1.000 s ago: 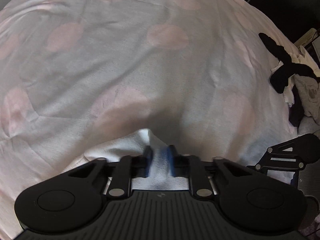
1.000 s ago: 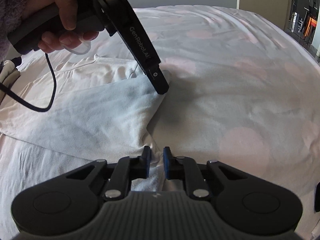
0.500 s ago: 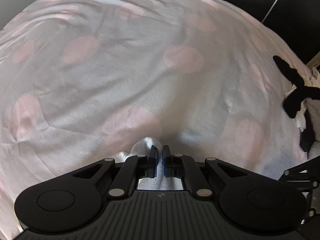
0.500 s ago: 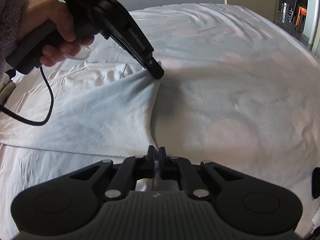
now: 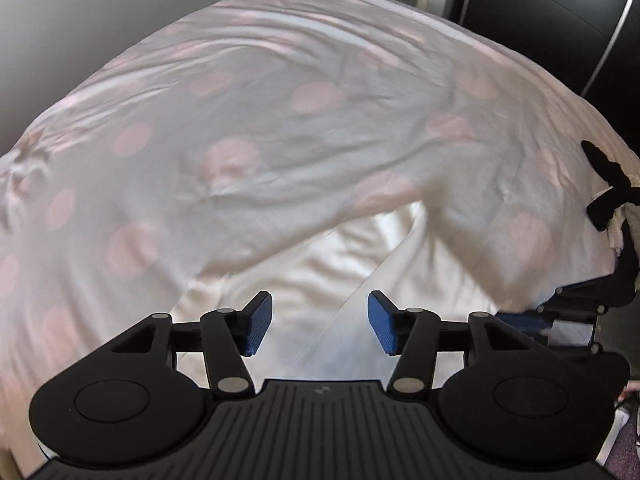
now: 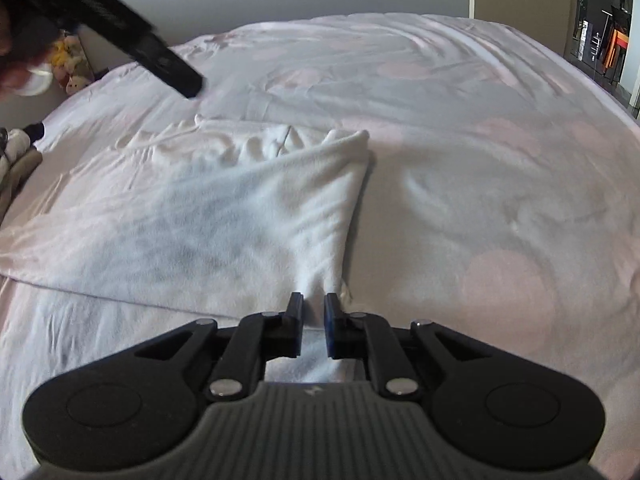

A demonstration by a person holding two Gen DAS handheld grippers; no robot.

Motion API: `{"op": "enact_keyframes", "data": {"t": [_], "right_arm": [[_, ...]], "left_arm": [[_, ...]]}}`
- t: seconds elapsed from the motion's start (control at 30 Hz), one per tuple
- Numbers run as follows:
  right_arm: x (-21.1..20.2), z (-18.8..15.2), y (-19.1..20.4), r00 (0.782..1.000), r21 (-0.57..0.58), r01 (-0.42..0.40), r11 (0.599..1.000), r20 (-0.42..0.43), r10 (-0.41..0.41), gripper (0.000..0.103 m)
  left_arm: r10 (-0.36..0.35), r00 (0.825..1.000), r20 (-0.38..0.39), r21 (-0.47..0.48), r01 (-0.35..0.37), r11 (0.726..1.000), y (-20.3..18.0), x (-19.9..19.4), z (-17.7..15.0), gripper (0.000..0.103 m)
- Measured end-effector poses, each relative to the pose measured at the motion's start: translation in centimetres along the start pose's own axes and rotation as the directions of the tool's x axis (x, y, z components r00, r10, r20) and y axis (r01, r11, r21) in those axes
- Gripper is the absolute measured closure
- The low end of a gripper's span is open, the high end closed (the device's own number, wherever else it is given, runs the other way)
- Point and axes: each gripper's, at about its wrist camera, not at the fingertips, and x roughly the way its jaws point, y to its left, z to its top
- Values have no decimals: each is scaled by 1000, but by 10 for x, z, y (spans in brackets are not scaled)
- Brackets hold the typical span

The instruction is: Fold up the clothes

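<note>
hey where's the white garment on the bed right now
In the right wrist view the white garment lies folded on the pink-spotted bedspread, left of centre, its near corner between the right gripper fingers, whose jaws are opening.

A bedsheet (image 6: 460, 168) with pale pink dots covers the bed. Soft toys (image 6: 70, 66) sit by the wall. A dark wardrobe (image 5: 540, 12) stands behind the bed.

2 tools (image 5: 320, 330) (image 6: 313, 322), 1 white garment (image 6: 224, 232), 1 bedspread (image 6: 480, 184).
</note>
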Motion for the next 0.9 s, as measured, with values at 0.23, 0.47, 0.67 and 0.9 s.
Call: {"op": "enact_keyframes", "data": {"t": [0.23, 0.47, 0.67, 0.9], "right_arm": [[-20, 2, 19, 998, -23, -5, 1000, 67, 7, 69], [-27, -5, 41, 996, -52, -25, 998, 84, 29, 66], [-27, -7, 41, 995, -41, -12, 999, 101, 17, 63], [-18, -5, 34, 995, -13, -20, 1000, 100, 21, 61]], "left_arm": [[182, 981, -61, -284, -192, 939, 94, -78, -130, 52], [237, 967, -89, -537, -247, 807, 145, -79, -228, 52], [190, 973, -130, -662, -228, 714, 158, -50, -267, 52], [173, 972, -160, -703, -236, 671, 154, -26, -276, 70]]}}
